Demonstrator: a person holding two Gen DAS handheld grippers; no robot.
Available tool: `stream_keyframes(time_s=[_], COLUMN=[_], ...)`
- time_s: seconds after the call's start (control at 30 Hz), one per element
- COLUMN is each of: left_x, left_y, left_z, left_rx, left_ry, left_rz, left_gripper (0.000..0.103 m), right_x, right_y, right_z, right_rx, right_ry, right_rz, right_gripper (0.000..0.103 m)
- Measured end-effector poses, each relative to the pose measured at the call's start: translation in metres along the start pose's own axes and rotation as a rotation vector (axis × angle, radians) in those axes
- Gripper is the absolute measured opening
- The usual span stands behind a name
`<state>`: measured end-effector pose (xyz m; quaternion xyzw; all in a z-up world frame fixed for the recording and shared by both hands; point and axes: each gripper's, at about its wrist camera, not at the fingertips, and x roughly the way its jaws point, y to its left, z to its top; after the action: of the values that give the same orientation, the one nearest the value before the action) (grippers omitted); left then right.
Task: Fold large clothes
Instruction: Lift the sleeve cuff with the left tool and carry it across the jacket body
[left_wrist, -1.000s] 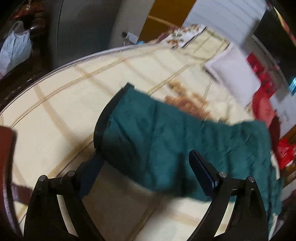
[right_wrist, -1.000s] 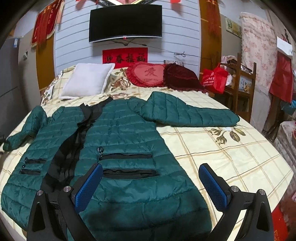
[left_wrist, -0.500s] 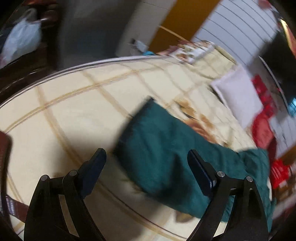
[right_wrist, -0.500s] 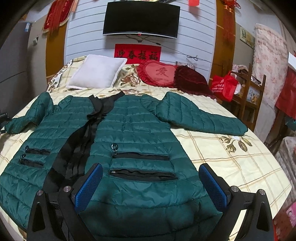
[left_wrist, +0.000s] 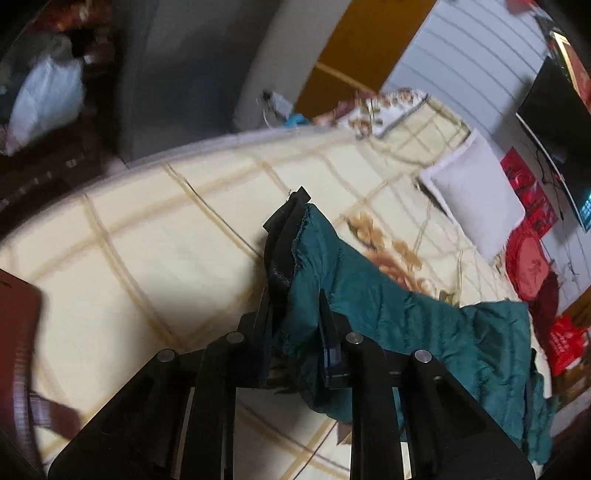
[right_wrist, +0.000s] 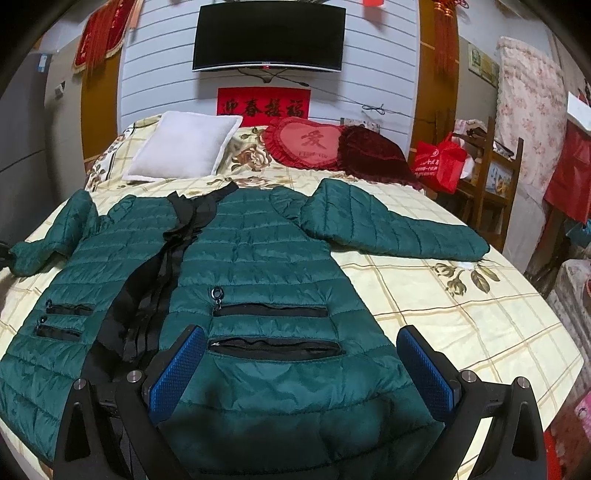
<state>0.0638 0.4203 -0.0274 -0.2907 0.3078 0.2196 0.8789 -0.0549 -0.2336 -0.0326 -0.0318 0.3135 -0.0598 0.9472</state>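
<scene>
A dark green quilted jacket lies face up and unzipped on the bed, both sleeves spread out. In the left wrist view my left gripper is shut on the jacket's left sleeve near its black cuff, which sticks up above the bedspread. In the right wrist view my right gripper is open and empty, hovering over the jacket's lower hem by the zip pockets. The other sleeve lies flat toward the right.
A white pillow, a red heart cushion and a dark red cushion sit at the head of the bed. A red bag and a wooden chair stand at the right. A dark wardrobe stands left.
My left gripper has closed on the sleeve end, which was between its open fingers before, and lifted the cuff. My right gripper has moved slightly forward over the hem, still open.
</scene>
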Motion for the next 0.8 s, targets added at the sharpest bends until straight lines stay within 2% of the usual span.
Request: stream_keyframes(time_s=[0.17,0.33,0.43,0.57,0.8], left_x=[-0.046,-0.093,-0.114,-0.143,-0.182], left_y=[0.031,0.042,0.027,-0.029,-0.164], left_z=[0.02,0.032,0.028,0.011,-0.026], left_rx=[-0.056,-0.076,-0.07,0.051,0.212], left_ry=[-0.065,-0.118,-0.118,-0.142,-0.129], left_rz=[0.107,0.109,0.043,-0.066,-0.307], left_gripper=[0.018,0.018,0.017,0.017,0.016], right_x=[-0.001,-0.001,-0.002,0.002,0.012], right_y=[-0.002,-0.008,-0.016,-0.028,-0.046], right_z=[0.0,-0.003,-0.005,-0.01,-0.018], right_rx=[0.009,0.012,0.025,0.04,0.071], right_ry=[0.0,0.015,0.021,0.046,0.116], right_rz=[-0.021,-0.039,-0.044,-0.037,-0.037], right_gripper=[0.103,0.103,0.103,0.103,0.103])
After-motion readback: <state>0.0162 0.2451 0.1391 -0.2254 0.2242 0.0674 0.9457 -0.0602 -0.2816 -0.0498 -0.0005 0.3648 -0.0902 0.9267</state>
